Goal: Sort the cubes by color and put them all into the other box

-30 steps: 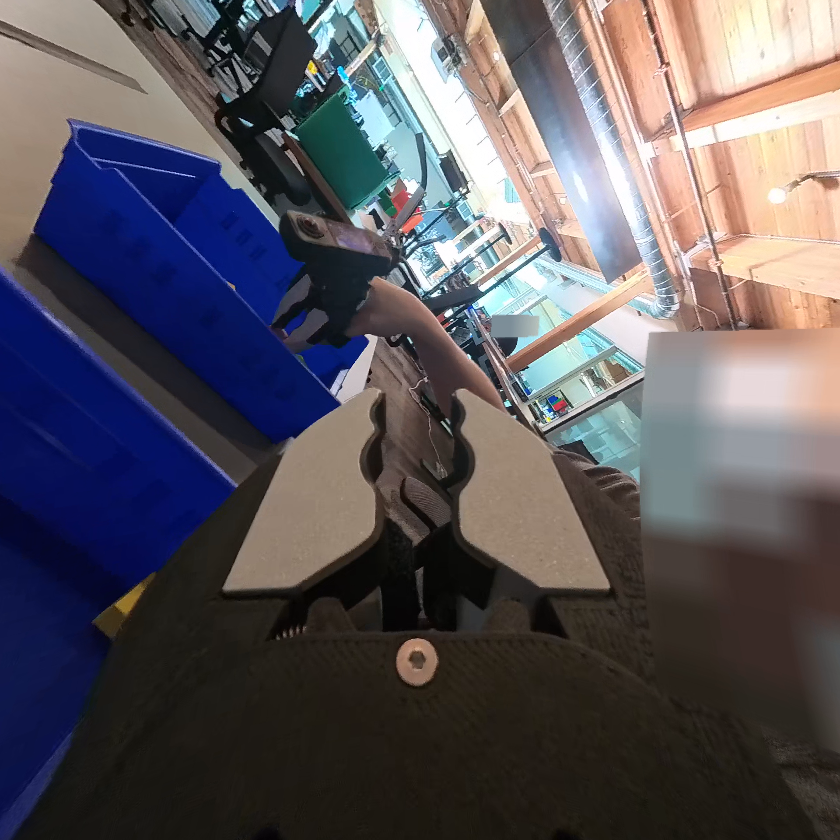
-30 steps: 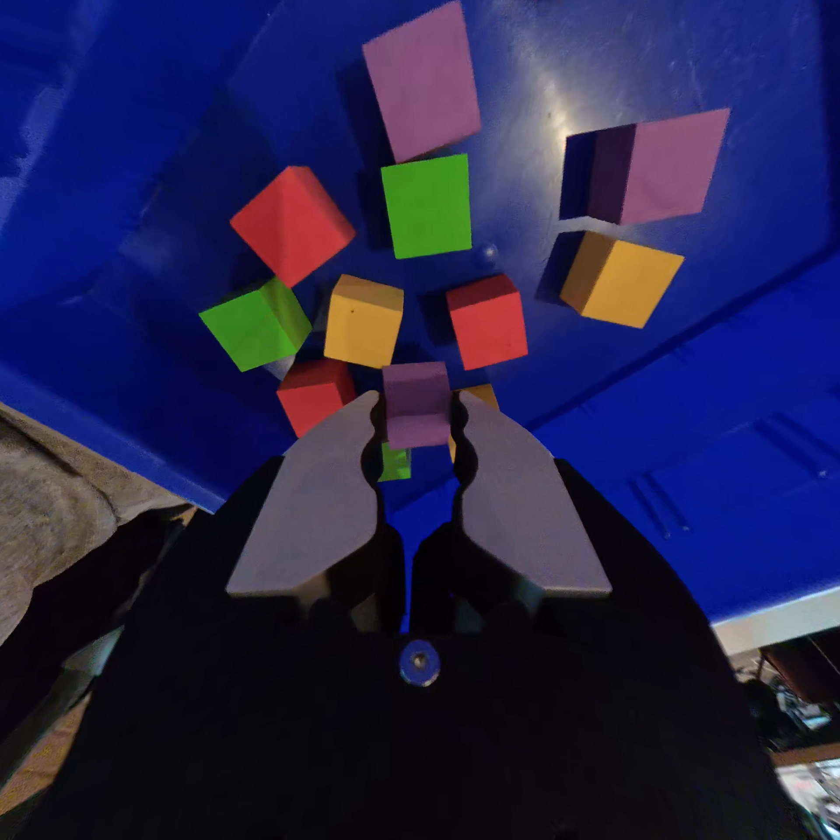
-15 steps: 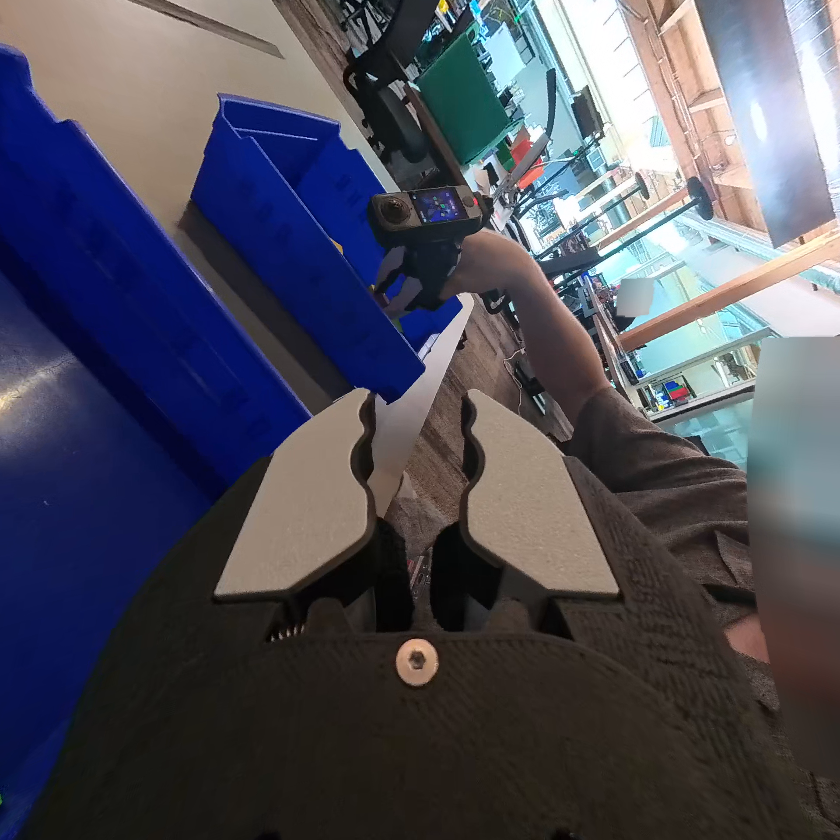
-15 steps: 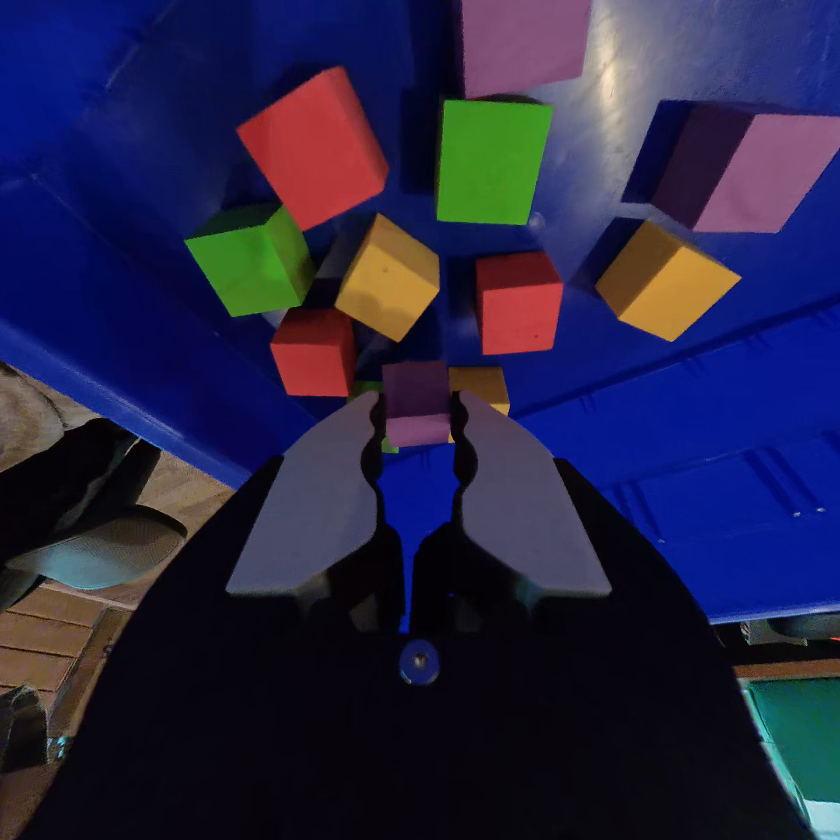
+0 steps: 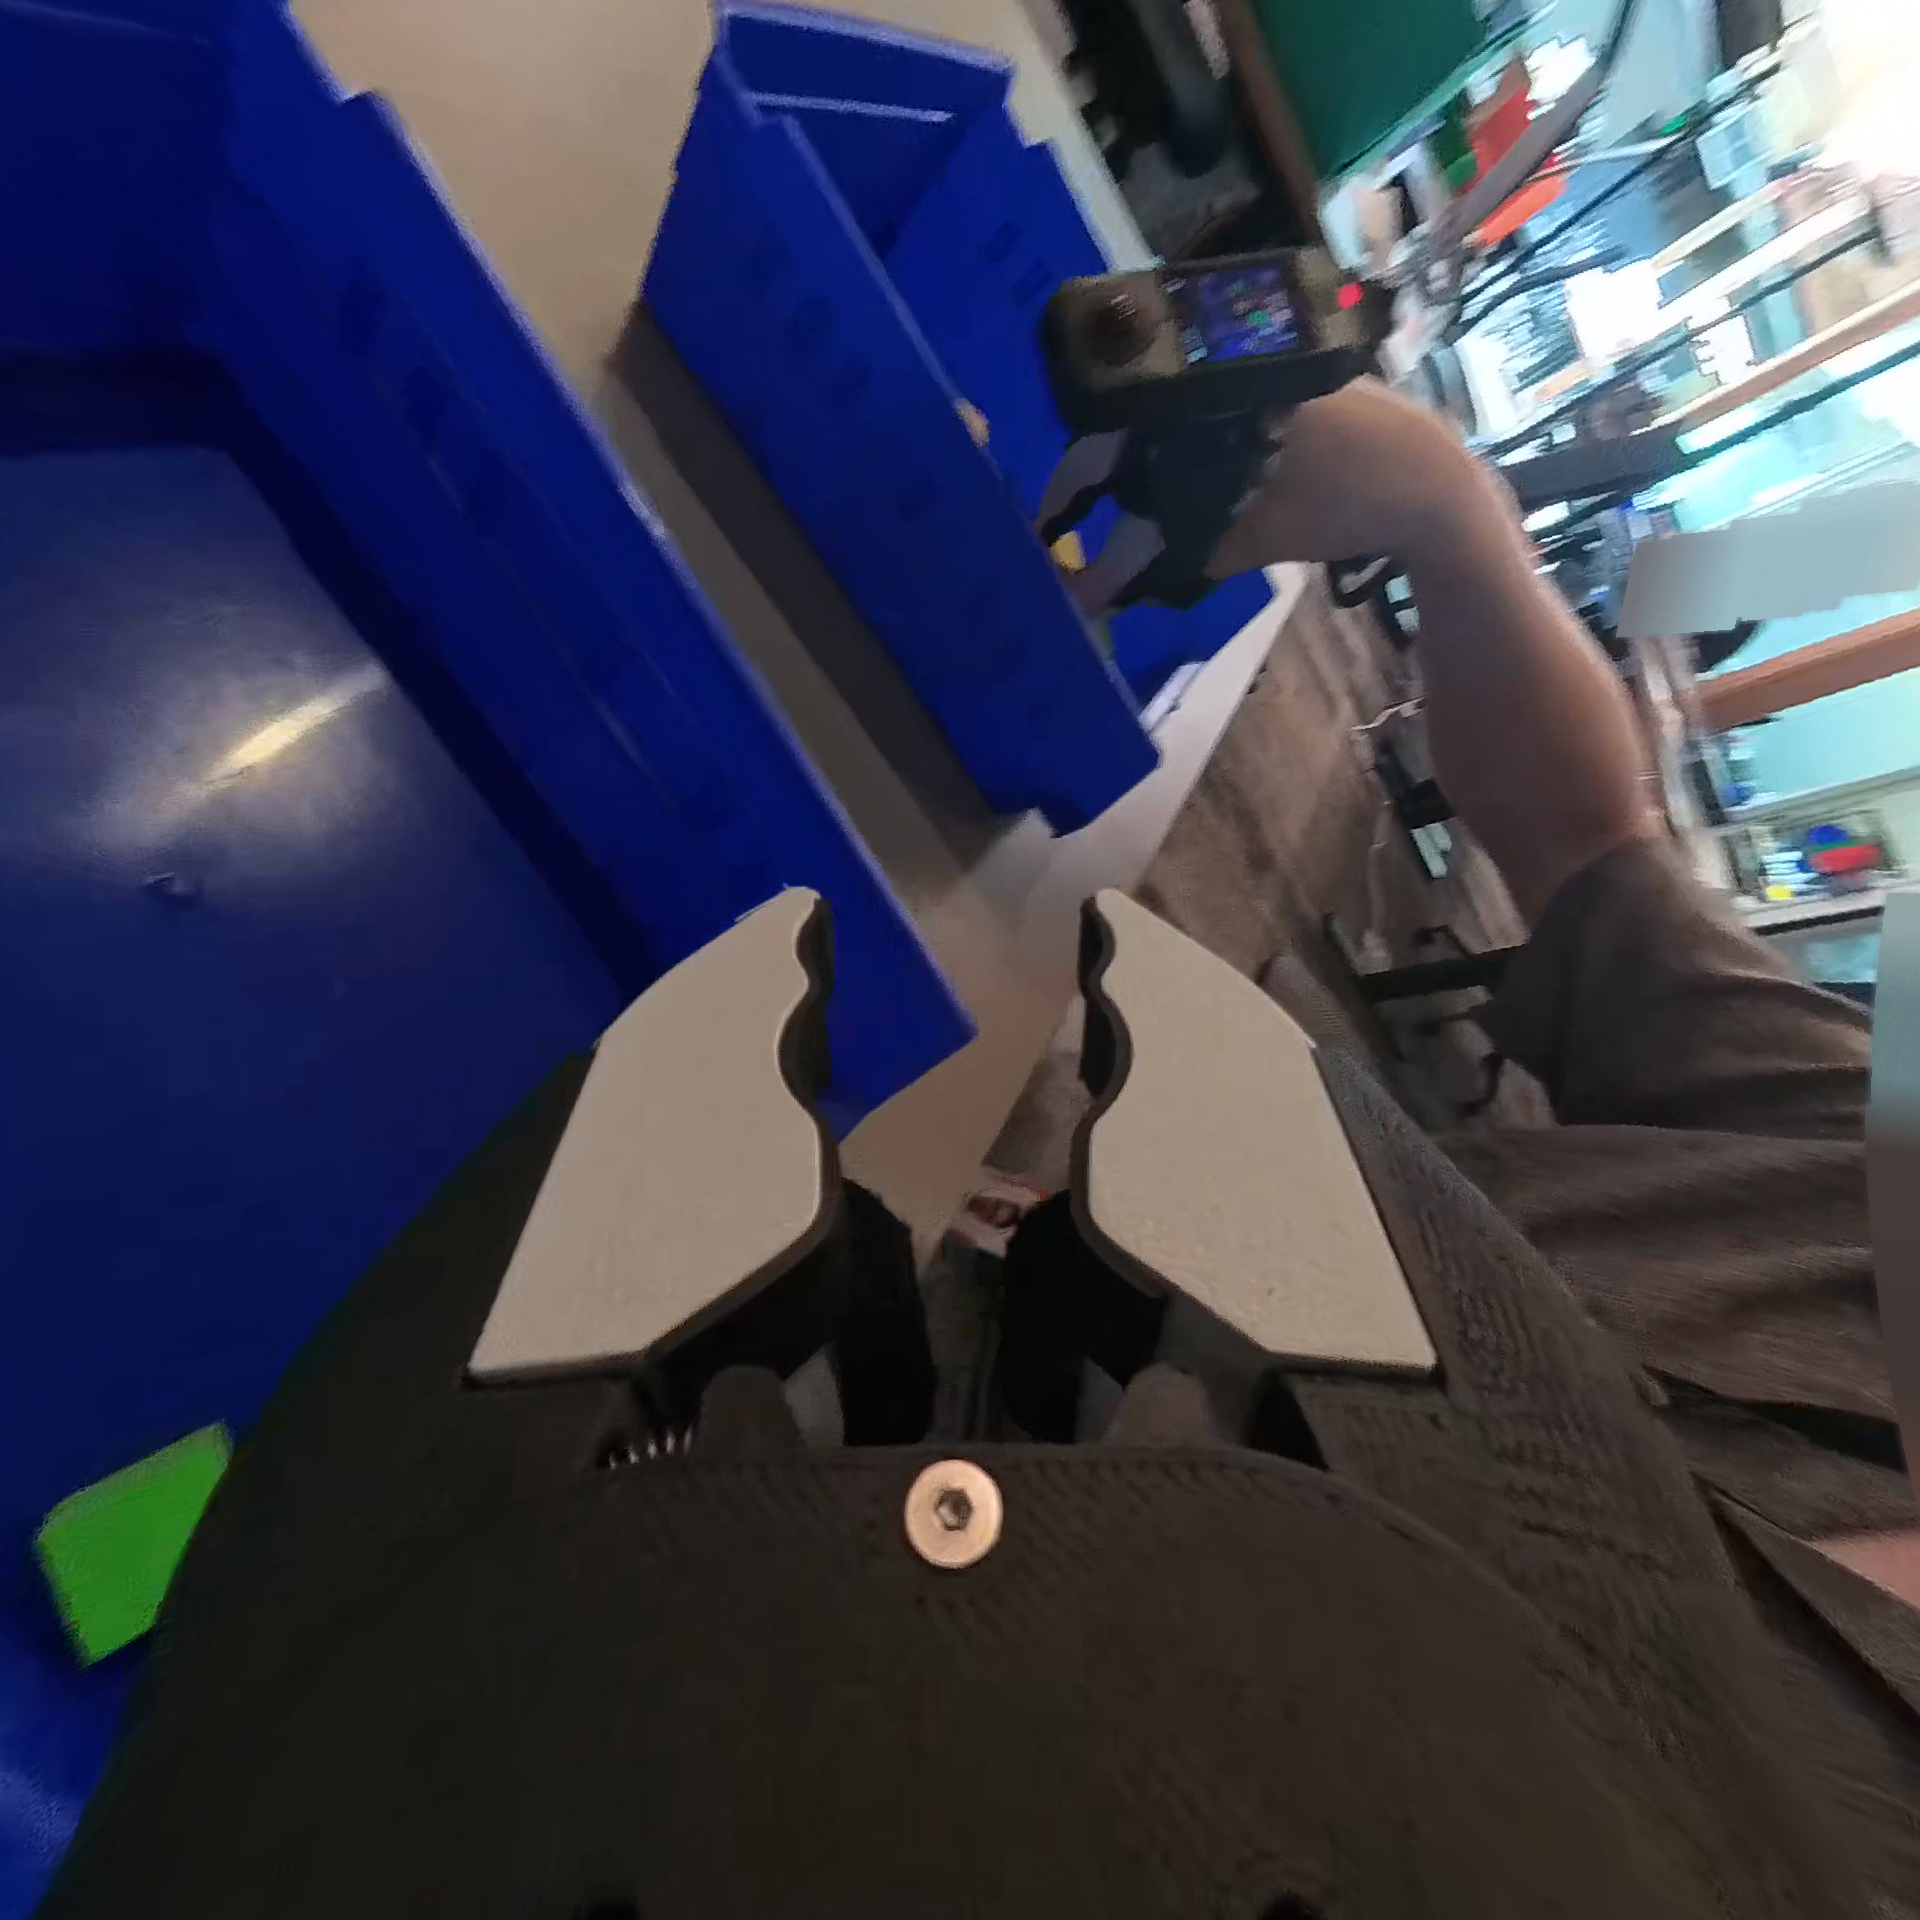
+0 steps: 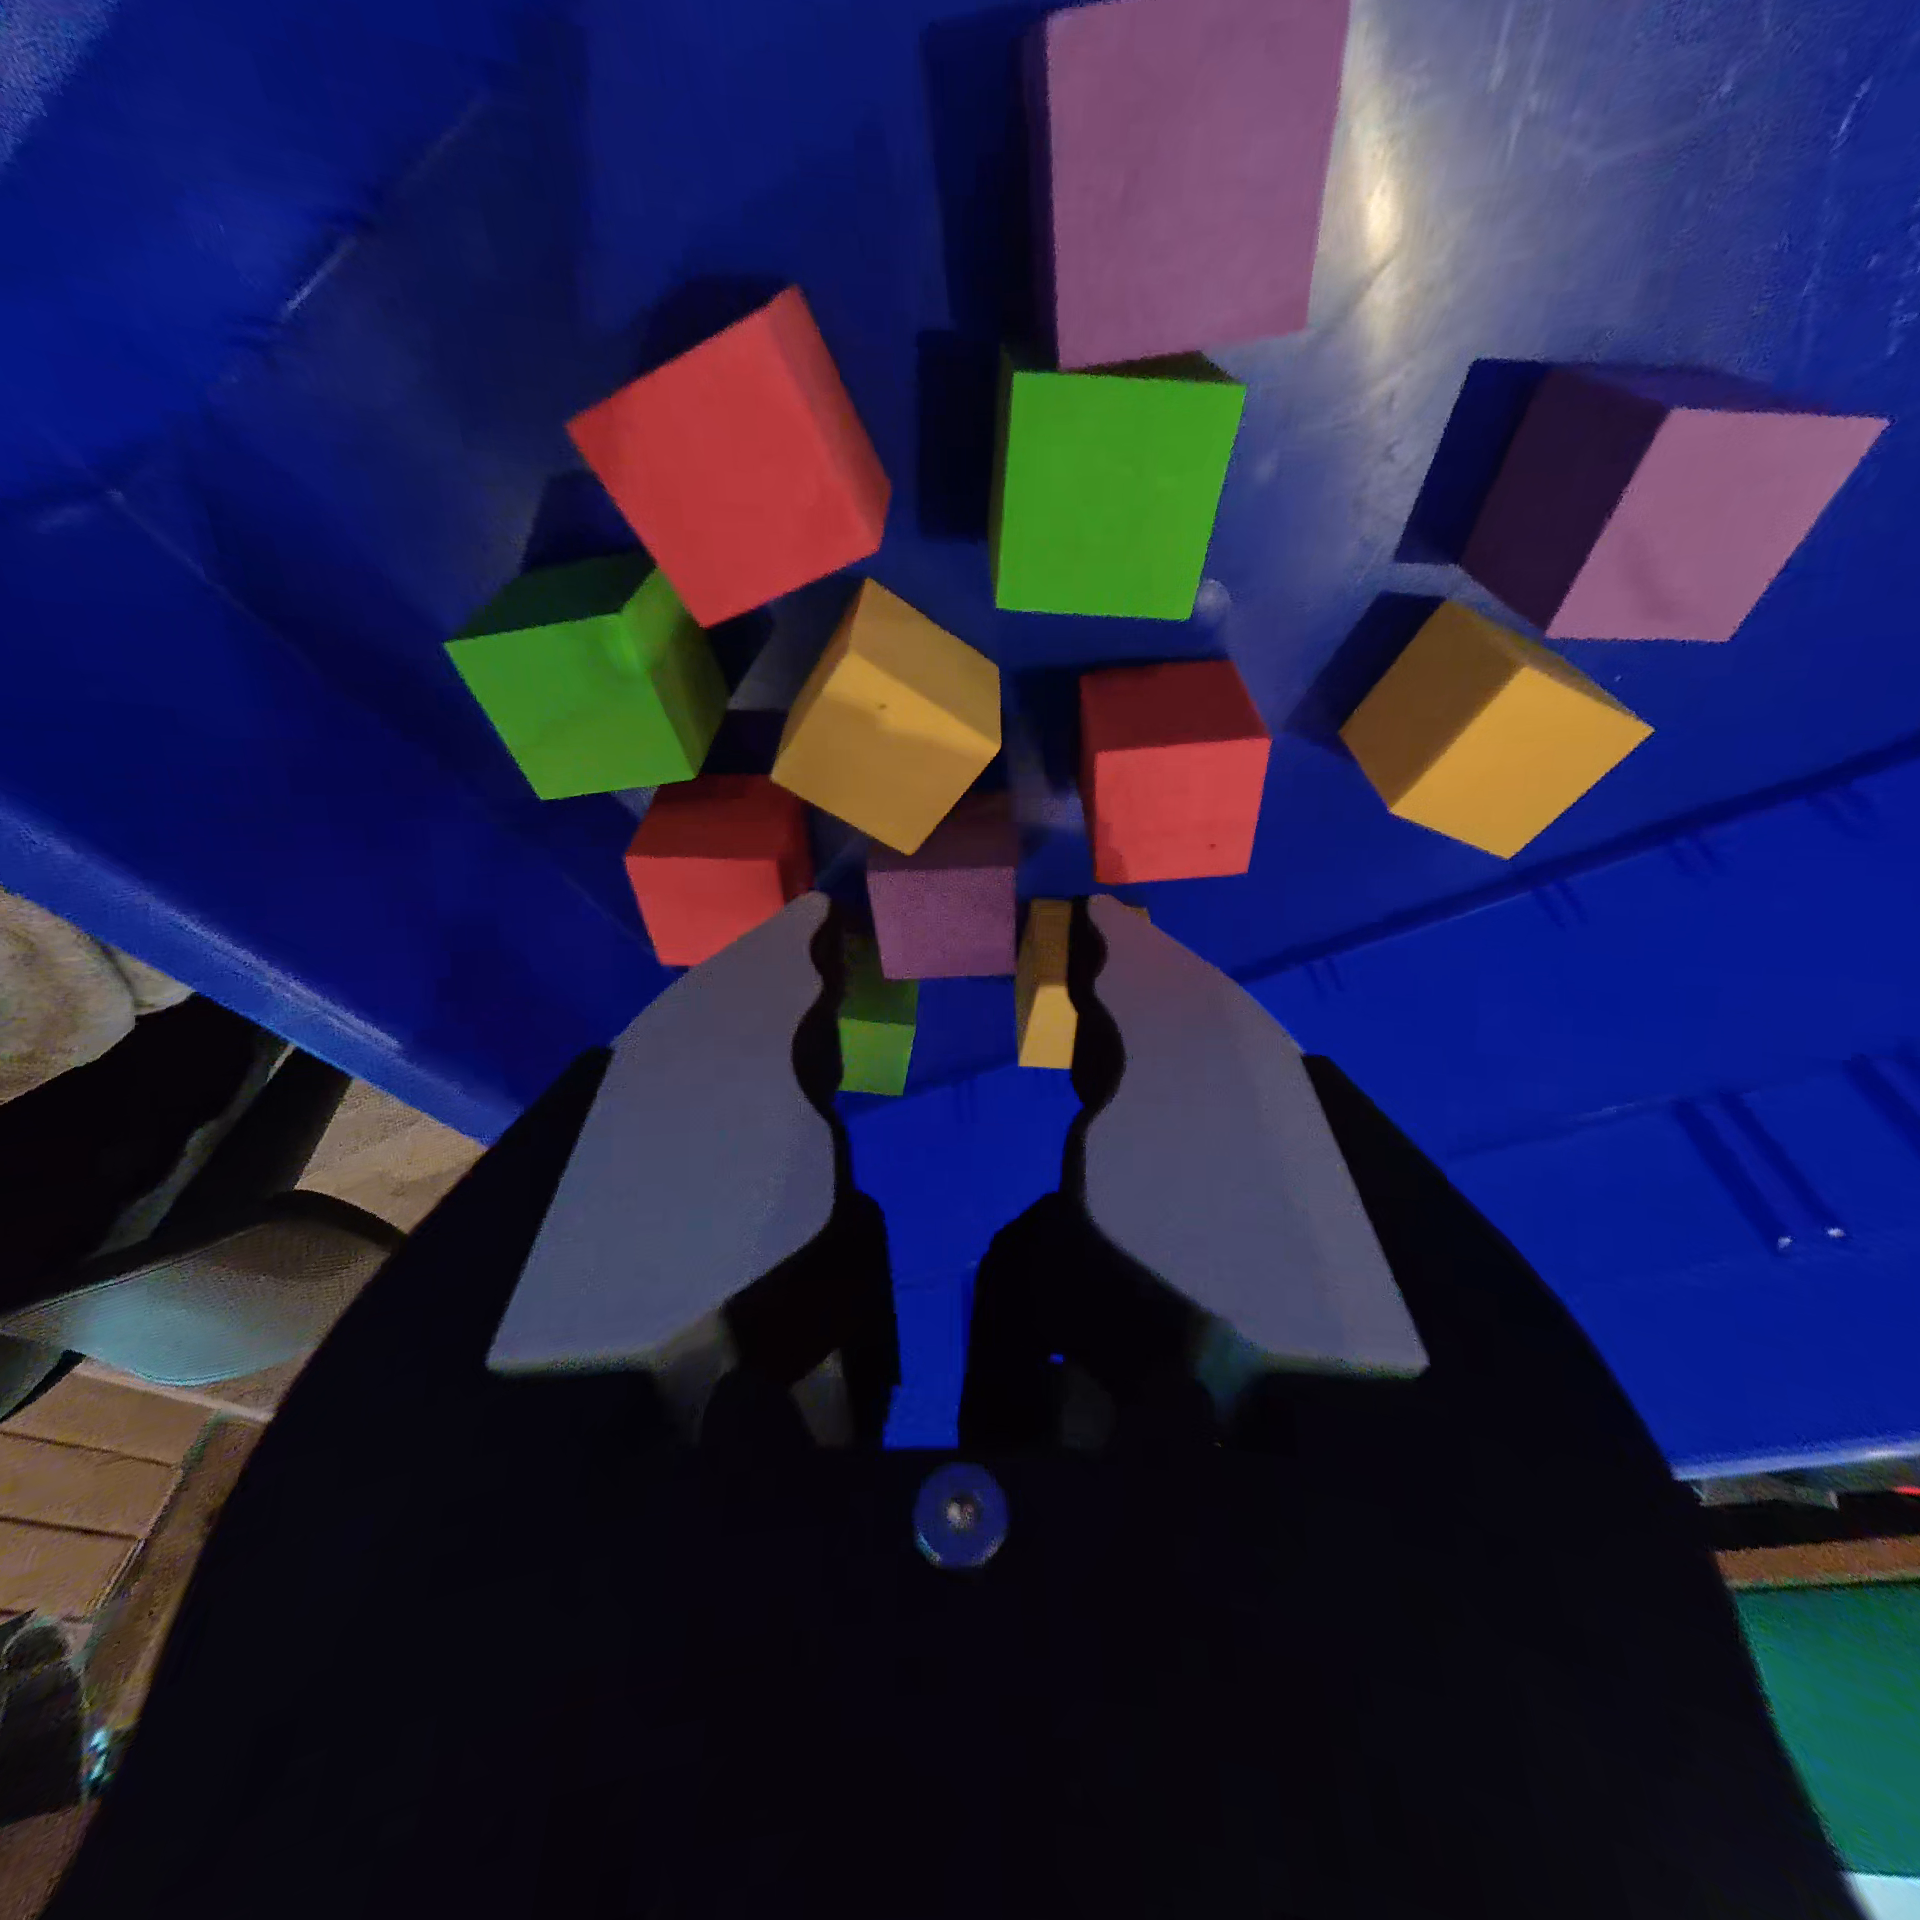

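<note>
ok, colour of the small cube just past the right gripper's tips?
Purple; clearest in the right wrist view.

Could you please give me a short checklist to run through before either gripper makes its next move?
1. Right gripper open: ok, the jaws stand apart.
2. Small purple cube free of the fingers: ok, a gap shows on each side.
3. Left gripper empty: ok, it is open with nothing between the jaws.
4. Small purple cube settled on the floor of the blue bin: cannot tell.
</note>
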The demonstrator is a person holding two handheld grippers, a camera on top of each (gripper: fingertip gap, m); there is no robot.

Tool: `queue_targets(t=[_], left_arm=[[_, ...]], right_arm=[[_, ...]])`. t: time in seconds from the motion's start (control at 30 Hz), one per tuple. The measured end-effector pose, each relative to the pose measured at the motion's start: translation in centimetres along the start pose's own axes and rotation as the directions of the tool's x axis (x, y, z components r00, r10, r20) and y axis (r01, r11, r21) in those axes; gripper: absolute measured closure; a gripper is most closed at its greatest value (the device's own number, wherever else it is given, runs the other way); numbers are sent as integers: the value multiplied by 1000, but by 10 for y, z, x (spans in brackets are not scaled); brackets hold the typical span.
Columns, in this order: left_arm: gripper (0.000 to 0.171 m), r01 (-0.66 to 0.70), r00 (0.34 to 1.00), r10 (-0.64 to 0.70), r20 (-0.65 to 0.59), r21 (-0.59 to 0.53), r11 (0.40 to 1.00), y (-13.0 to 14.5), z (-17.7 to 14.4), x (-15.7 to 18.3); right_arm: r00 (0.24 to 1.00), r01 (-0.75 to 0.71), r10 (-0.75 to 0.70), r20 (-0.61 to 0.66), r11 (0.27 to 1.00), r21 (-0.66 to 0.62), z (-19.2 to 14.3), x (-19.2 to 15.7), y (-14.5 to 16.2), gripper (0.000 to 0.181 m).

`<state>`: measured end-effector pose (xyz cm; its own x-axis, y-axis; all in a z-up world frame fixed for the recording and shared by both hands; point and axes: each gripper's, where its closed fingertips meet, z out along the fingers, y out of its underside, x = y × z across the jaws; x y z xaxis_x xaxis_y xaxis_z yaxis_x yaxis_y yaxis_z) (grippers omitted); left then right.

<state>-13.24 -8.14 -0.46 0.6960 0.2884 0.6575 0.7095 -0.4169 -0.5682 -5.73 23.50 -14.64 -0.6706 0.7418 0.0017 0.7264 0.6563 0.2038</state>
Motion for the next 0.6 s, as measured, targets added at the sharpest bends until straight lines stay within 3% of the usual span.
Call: queue_targets(t=[0.27,0.43,0.6], left_arm=[[121,-97,971,123,204,-134,986,15,16,-24],[116,-269,846,380,375,-314,910,26,8,-59],[106,-188,834,399,381,-483,855,42,-20,-75]], right_arm=[[999,3,-1,-40,998,56,-19,-1,1,145],[994,30,-16,-104,989,142,-37,-9,1,149],[989,58,-29,-143,977,203,-41,-16,0,151]])
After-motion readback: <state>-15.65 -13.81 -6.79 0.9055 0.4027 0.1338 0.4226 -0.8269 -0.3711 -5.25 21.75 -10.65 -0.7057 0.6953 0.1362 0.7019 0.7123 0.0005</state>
